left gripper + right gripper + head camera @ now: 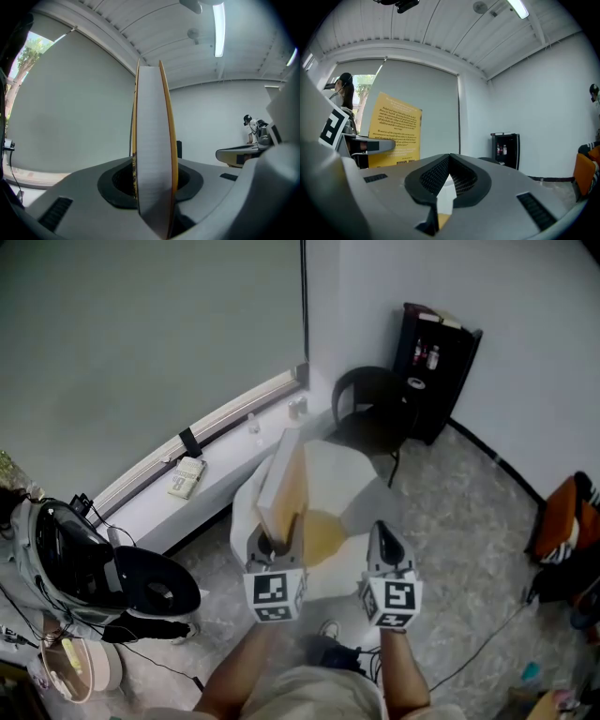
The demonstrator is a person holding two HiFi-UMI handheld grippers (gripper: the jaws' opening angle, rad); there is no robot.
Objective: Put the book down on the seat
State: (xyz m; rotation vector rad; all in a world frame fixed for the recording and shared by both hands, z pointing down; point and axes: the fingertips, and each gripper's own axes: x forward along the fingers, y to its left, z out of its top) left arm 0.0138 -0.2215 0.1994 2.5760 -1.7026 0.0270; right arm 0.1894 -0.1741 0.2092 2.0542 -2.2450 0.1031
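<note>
My left gripper (279, 542) is shut on the lower end of a book (281, 479) with a yellow cover and white page edges. The book stands upright, tilted slightly away, above a white rounded seat (352, 474). In the left gripper view the book (153, 140) rises edge-on between the jaws of the left gripper (152, 187). My right gripper (384, 532) hangs beside it to the right, apart from the book, shut with nothing in it (450, 157). The right gripper view shows the book's yellow back cover (393, 133) at the left.
A black chair (370, 413) stands just behind the seat, and a black cabinet (436, 371) fills the corner. A windowsill with a small box (187, 476) runs along the left wall. Black gear and a helmet (84, 559) lie at the left, an orange bag (567, 517) at the right.
</note>
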